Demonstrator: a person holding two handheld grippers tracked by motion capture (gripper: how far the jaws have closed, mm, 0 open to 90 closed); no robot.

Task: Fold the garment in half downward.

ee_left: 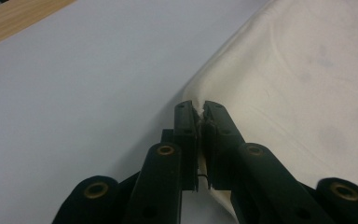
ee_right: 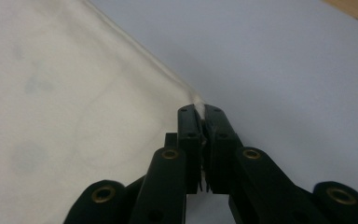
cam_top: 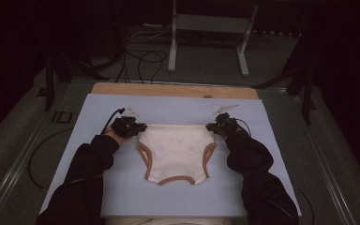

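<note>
A cream pair of baby underpants [cam_top: 176, 150] with brown-trimmed leg holes lies flat on the pale blue mat [cam_top: 122, 187], waistband toward the far side. My left gripper [cam_top: 142, 127] is shut on the waistband's left corner; in the left gripper view the cloth [ee_left: 298, 84] is pinched between the black jaws of that gripper [ee_left: 199, 107]. My right gripper [cam_top: 210, 126] is shut on the waistband's right corner, and the right gripper view shows the cream fabric [ee_right: 74, 107] caught in that gripper [ee_right: 199, 111].
A wooden table edge [cam_top: 173, 90] runs along the far side of the mat. Cables [cam_top: 140, 61] lie on the floor beyond, beside a metal stand [cam_top: 208, 28]. Dark sleeves [cam_top: 89, 173] reach in from the near side.
</note>
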